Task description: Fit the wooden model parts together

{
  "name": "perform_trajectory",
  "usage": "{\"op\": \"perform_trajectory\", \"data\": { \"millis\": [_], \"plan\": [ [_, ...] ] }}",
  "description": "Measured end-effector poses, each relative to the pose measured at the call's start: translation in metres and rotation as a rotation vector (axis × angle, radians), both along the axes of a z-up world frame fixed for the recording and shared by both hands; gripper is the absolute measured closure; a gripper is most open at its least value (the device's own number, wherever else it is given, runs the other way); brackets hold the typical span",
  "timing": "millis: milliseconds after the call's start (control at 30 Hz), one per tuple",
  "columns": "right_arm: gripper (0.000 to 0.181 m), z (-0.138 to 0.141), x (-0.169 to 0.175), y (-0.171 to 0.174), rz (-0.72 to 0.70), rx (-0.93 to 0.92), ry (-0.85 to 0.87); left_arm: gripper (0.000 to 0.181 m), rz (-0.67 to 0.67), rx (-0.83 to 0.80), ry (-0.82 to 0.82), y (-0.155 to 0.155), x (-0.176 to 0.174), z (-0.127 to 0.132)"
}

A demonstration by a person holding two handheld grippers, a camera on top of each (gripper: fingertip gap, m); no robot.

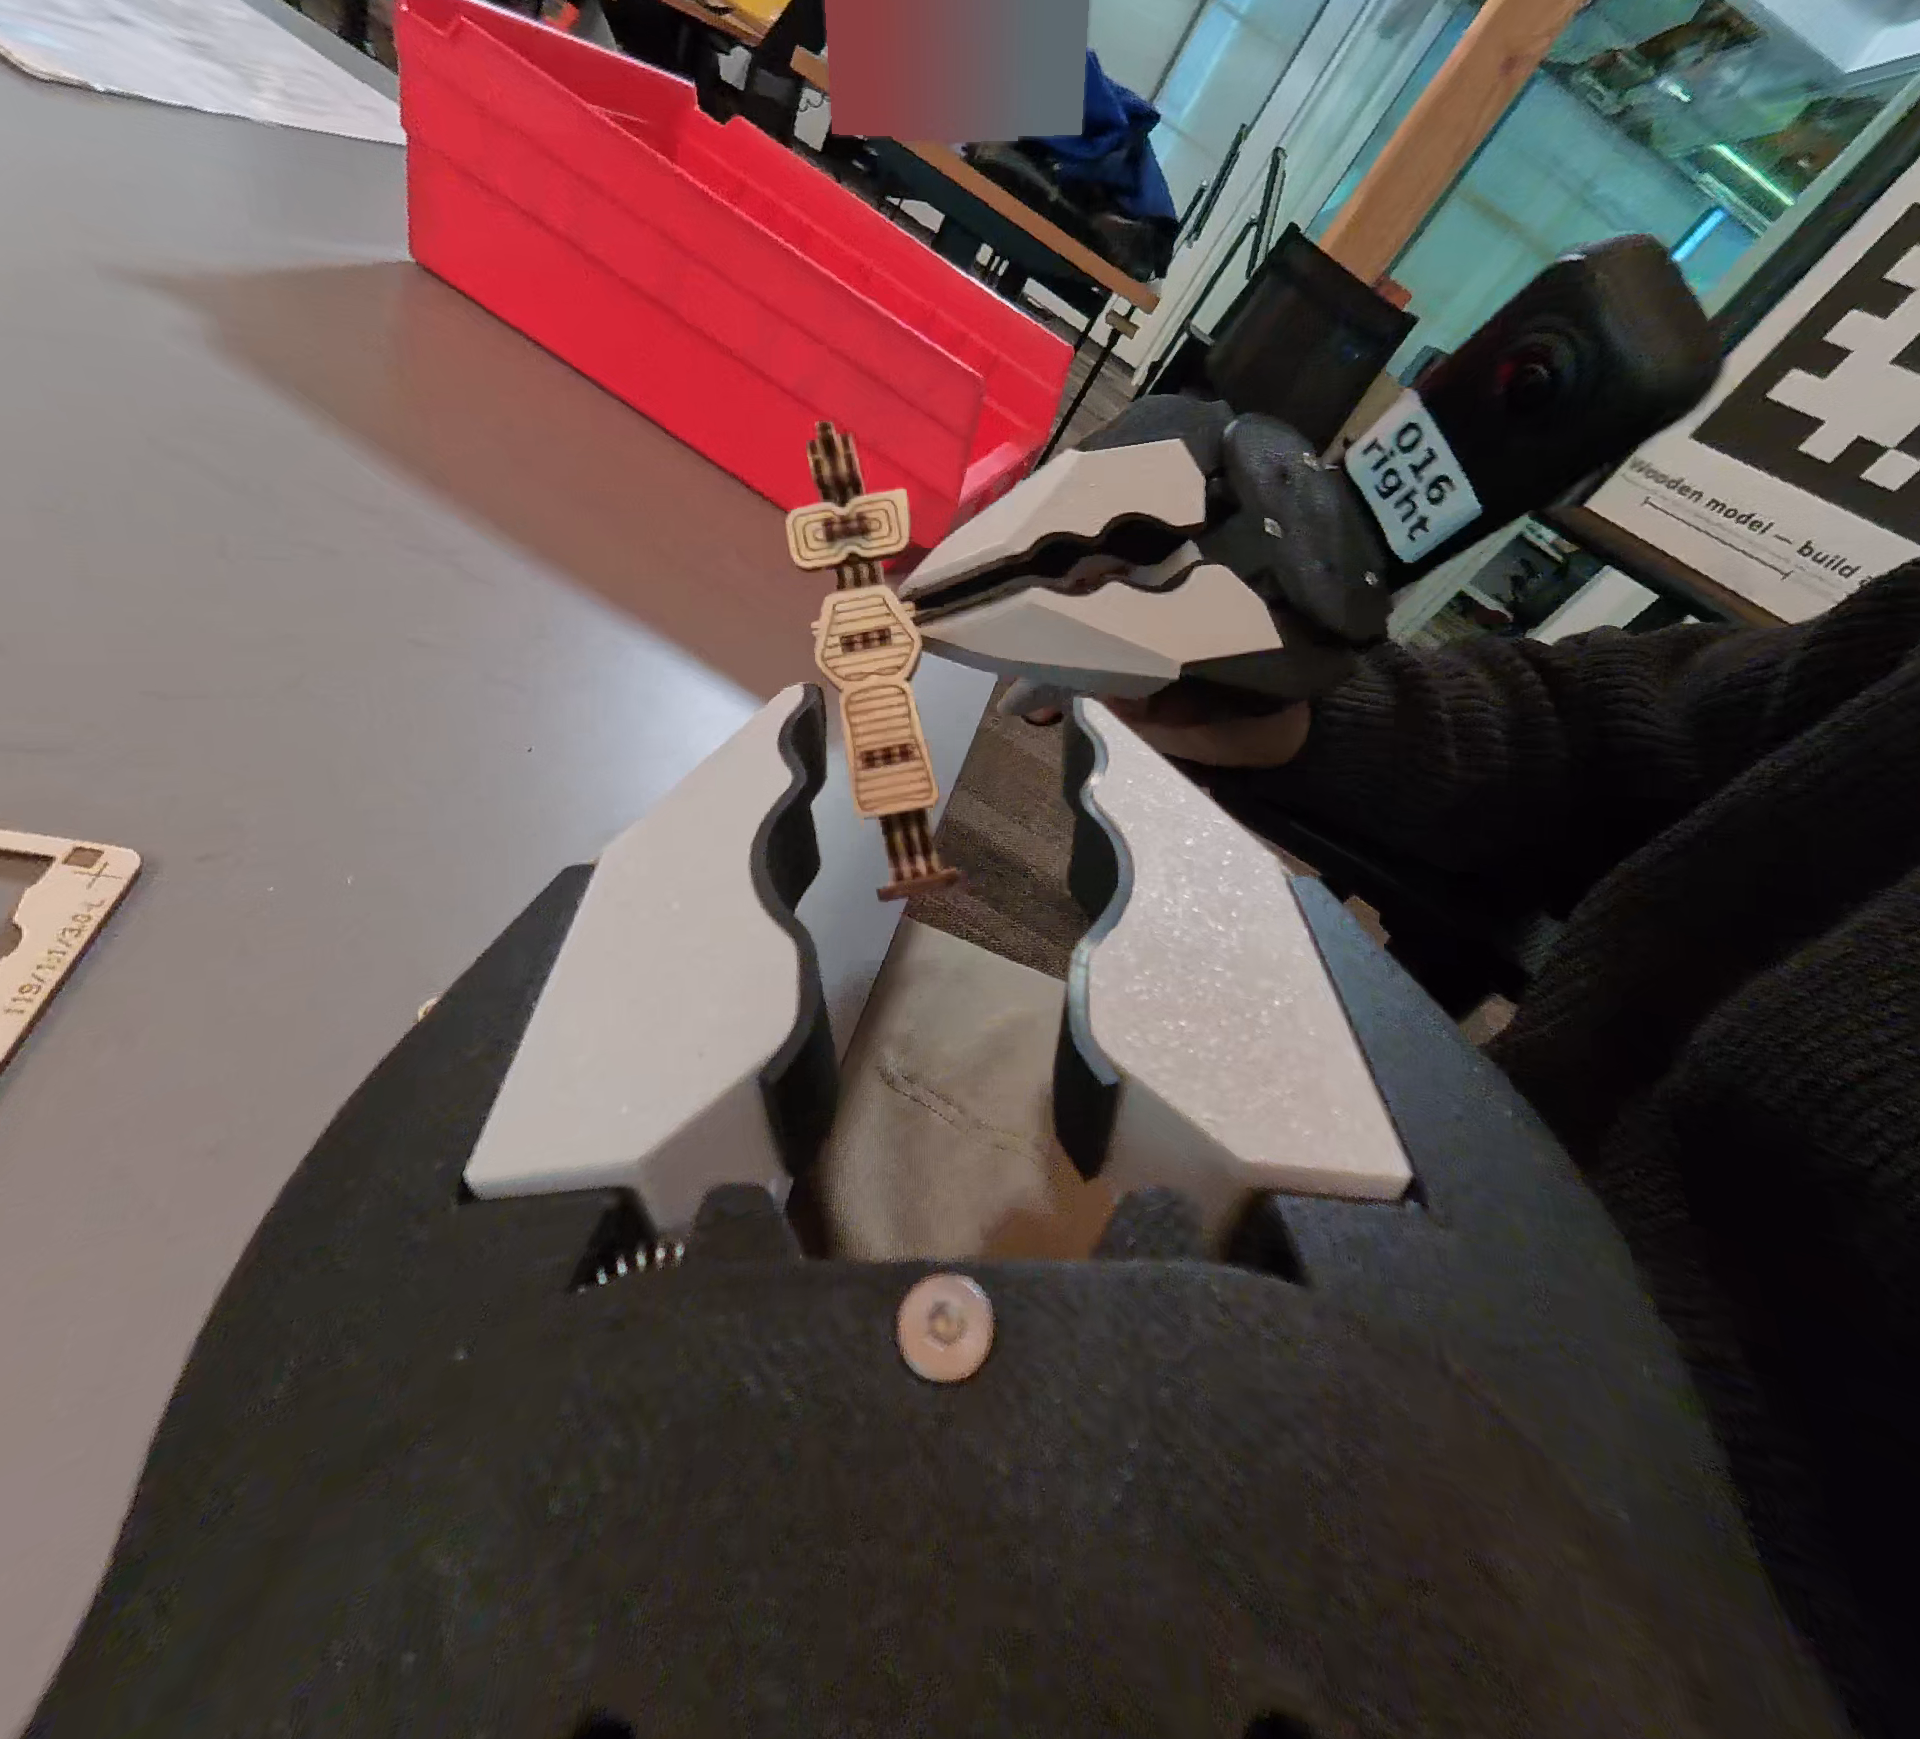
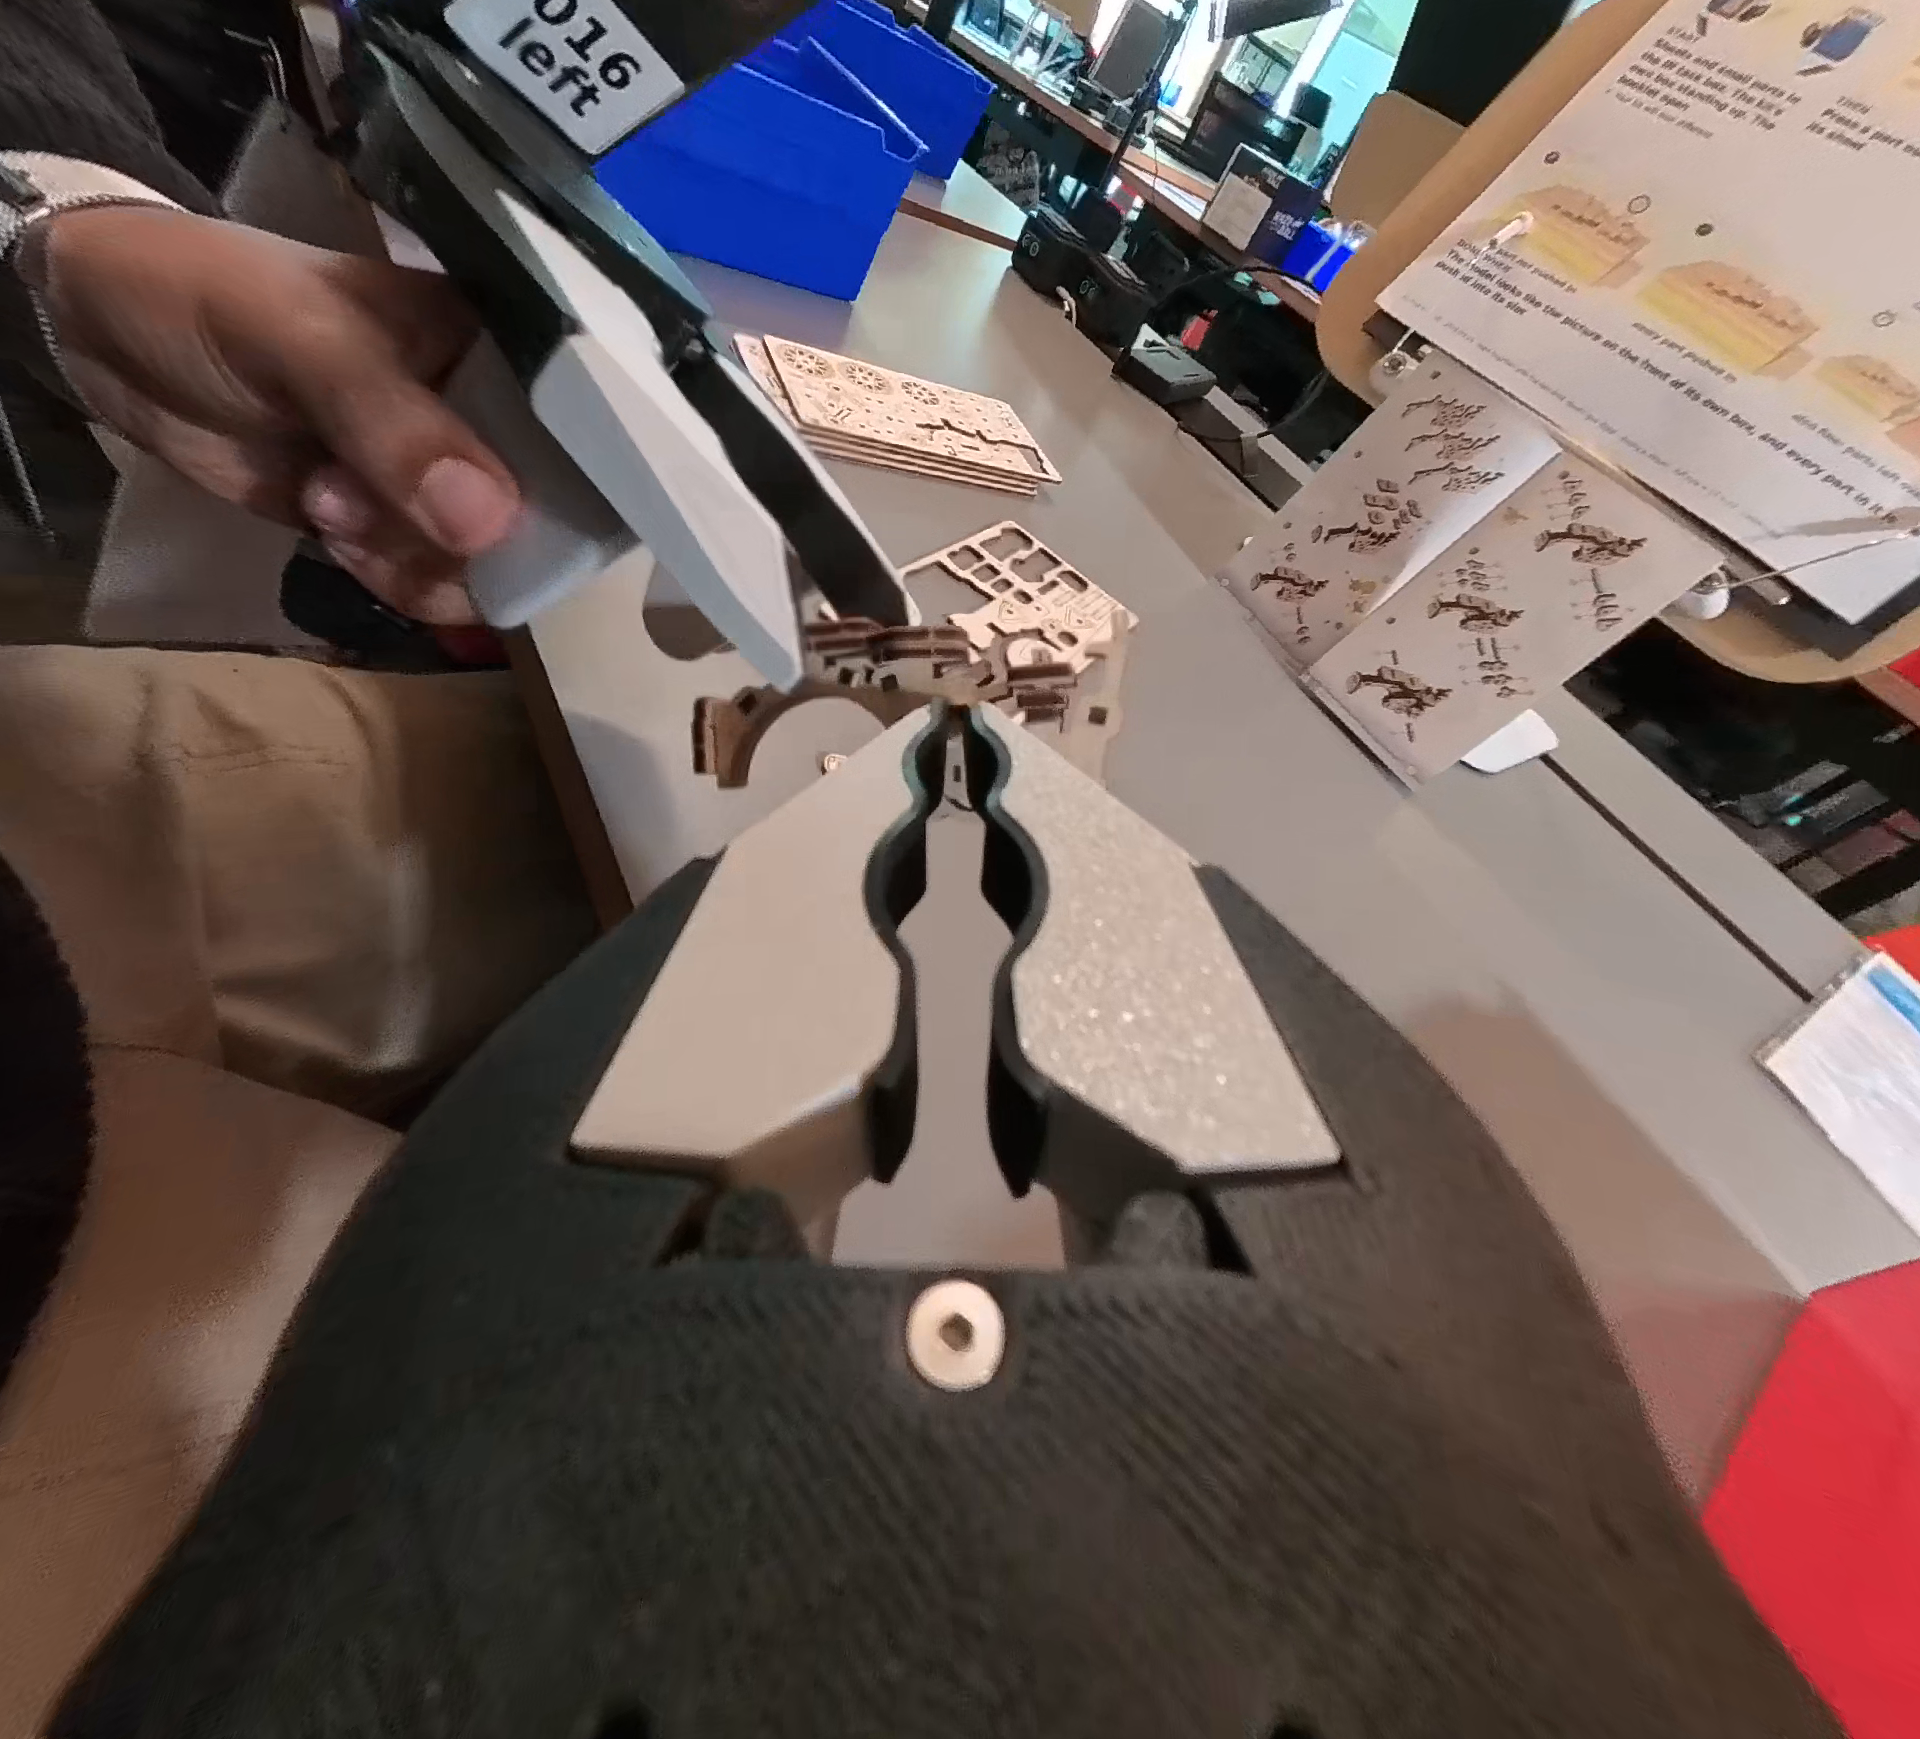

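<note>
Right gripper [image 1: 912,606] clamped on wooden model part [image 1: 868,650], held above the surface [image 1: 312,494]; left gripper [image 1: 945,754] spread apart just below it.

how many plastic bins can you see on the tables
3: a red bin on the grey table beyond the wooden part, and two blue bins, one in front and one just behind it, past the left gripper. Others may lie out of view.

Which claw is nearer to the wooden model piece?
Right. The right claw is shut on the wooden model piece; the left claw is open, just below it, not touching.
</note>
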State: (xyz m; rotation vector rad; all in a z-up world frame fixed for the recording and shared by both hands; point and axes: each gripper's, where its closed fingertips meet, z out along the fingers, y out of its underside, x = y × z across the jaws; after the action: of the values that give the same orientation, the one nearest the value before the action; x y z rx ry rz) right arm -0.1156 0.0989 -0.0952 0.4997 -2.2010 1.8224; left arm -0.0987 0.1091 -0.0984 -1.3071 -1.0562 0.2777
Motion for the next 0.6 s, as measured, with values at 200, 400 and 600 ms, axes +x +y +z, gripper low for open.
{"op": "perform_trajectory", "data": {
  "millis": [200,400,600],
  "plan": [
    [0.179,0.010,-0.006,0.006,0.056,-0.064,-0.182,0.135,-0.040,0.176,0.119,-0.006,0.008,0.032],
    [0.180,0.025,-0.018,0.013,0.102,-0.138,-0.429,0.140,0.111,0.159,0.065,-0.048,-0.010,0.021],
    [0.180,0.037,-0.013,0.019,0.200,-0.197,-0.562,0.150,0.060,0.137,0.021,-0.052,-0.011,0.016]
  ]
}}
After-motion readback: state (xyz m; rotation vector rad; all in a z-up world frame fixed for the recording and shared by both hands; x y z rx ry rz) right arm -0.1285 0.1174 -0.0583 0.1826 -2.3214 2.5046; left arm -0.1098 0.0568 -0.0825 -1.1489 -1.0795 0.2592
